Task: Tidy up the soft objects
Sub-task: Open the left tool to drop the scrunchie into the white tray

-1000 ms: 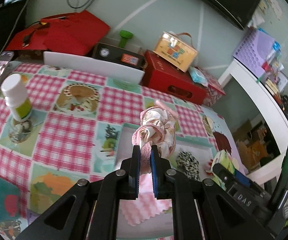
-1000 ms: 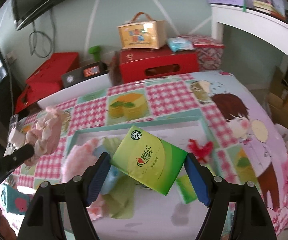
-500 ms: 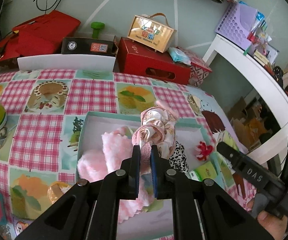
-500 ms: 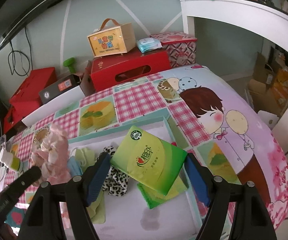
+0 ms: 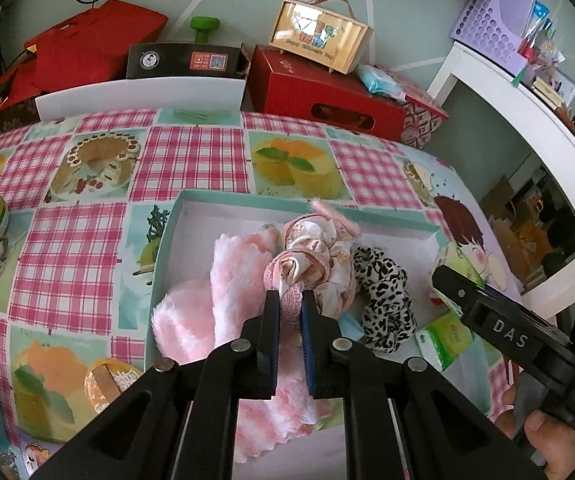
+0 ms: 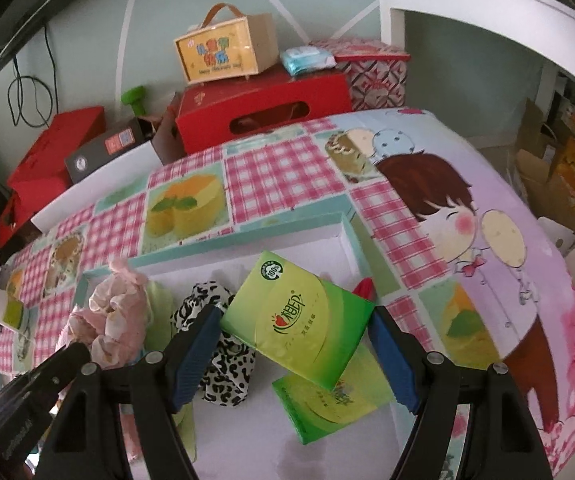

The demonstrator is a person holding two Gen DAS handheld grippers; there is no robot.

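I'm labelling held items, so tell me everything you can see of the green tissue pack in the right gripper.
The green tissue pack is a flat, glossy plastic-wrapped packet, light green shading darker, with a round seal near its top corner and red and white print. It hangs tilted, corner-up, clamped at two opposite edges by the right gripper's blue pads, above the white inside of the teal-rimmed box. A second similar pack lies in the box under it.
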